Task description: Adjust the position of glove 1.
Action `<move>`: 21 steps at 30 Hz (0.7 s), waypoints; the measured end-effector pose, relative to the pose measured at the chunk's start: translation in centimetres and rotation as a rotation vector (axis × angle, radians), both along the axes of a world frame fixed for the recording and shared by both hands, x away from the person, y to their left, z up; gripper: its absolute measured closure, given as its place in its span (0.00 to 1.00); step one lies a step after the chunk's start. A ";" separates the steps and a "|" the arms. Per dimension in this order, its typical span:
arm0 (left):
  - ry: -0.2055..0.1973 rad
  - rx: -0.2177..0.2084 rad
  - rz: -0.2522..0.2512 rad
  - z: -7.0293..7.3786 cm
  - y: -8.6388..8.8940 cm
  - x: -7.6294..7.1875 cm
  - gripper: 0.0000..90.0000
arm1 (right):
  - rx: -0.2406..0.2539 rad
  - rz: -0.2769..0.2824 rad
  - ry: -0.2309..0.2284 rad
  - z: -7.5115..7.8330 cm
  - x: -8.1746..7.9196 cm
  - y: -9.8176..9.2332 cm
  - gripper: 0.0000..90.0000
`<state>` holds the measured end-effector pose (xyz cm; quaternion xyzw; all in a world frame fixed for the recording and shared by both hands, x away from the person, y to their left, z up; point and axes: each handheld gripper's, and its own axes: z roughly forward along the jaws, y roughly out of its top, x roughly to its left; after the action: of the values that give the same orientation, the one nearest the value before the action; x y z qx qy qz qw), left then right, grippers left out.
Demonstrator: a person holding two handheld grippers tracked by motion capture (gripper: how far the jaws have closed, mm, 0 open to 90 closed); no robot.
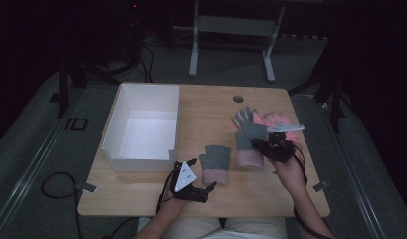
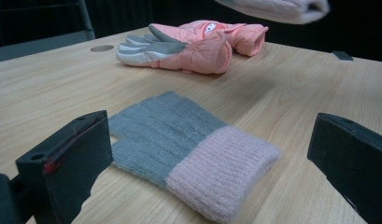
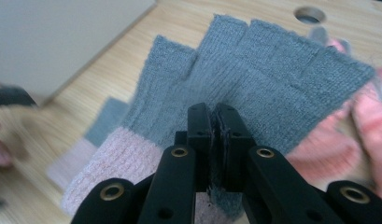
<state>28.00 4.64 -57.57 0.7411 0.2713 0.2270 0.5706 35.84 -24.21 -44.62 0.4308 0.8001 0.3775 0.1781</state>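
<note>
wooden table [image 1: 201, 107]: grey glove [image 3: 254, 79] pinched between fingers [image 3: 198, 126].

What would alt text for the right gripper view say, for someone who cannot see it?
The right gripper, two black jaws pressed together, pinches a grey knitted fingerless glove with a pale pink ribbed cuff above a light wooden table. A matching glove lies blurred below, with a white box at upper left.

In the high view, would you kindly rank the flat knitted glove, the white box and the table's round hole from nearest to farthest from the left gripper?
From the left gripper:
1. Flat grey-and-pink knitted glove, just ahead of its jaws.
2. White box, farther off on the table's left half.
3. Round hole, near the table's far edge.
</note>
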 end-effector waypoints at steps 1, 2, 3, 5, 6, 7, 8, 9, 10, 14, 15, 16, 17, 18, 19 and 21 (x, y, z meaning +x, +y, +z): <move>0.000 0.001 -0.001 0.0 0.0 0.0 0.00 | 0.003 0.005 -0.001 0.0 0.1 0.6 0.95; -0.002 0.002 -0.002 0.0 0.0 0.0 0.00 | 0.007 0.010 0.000 0.0 0.3 1.1 0.95; -0.002 0.002 -0.002 0.0 0.0 0.0 0.00 | 0.013 0.014 0.006 -0.1 0.4 1.7 0.95; -0.003 0.003 -0.002 0.0 0.0 0.0 0.00 | 0.012 0.023 0.010 -0.4 0.5 2.6 0.95; -0.003 0.003 -0.004 0.0 0.0 0.0 0.00 | 0.017 0.032 0.021 -0.7 0.7 3.5 0.95; -0.004 0.004 -0.004 0.0 0.0 0.0 0.00 | 0.016 0.043 0.031 -1.2 0.8 4.5 0.95; -0.004 0.004 -0.004 0.0 0.0 0.0 0.00 | 0.016 0.043 0.031 -1.2 0.8 4.5 0.95; -0.004 0.004 -0.004 0.0 0.0 0.0 0.00 | 0.017 0.043 0.033 -1.4 0.8 4.8 0.95; -0.001 0.000 -0.003 0.0 0.0 0.0 0.00 | 0.027 0.050 0.056 -2.2 1.0 6.0 0.95; 0.001 0.001 -0.005 0.0 0.0 0.0 0.00 | 0.029 0.056 0.081 -3.3 1.0 7.1 0.95; 0.001 0.002 -0.006 0.0 0.0 0.0 0.00 | 0.026 0.059 0.088 -3.6 1.0 7.3 0.95; -0.003 0.004 -0.007 0.0 0.0 0.0 0.00 | 0.012 0.064 0.101 -4.4 0.9 7.8 0.94; -0.003 0.004 -0.007 0.0 0.0 0.0 0.00 | 0.012 0.064 0.101 -4.4 0.9 7.8 0.94; -0.003 0.004 -0.008 0.0 0.0 0.0 0.00 | 0.015 0.069 0.125 -5.2 0.9 8.1 0.95; -0.003 0.004 -0.008 0.0 0.0 0.0 0.00 | 0.015 0.069 0.125 -5.2 0.9 8.1 0.95; 0.001 0.005 -0.008 0.0 0.0 0.0 0.00 | 0.015 0.065 0.141 -5.8 0.7 8.2 0.94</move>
<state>28.01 4.64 -57.55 0.7437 0.2682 0.2252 0.5695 36.57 -16.01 -50.40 0.4313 0.8216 0.3575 0.1056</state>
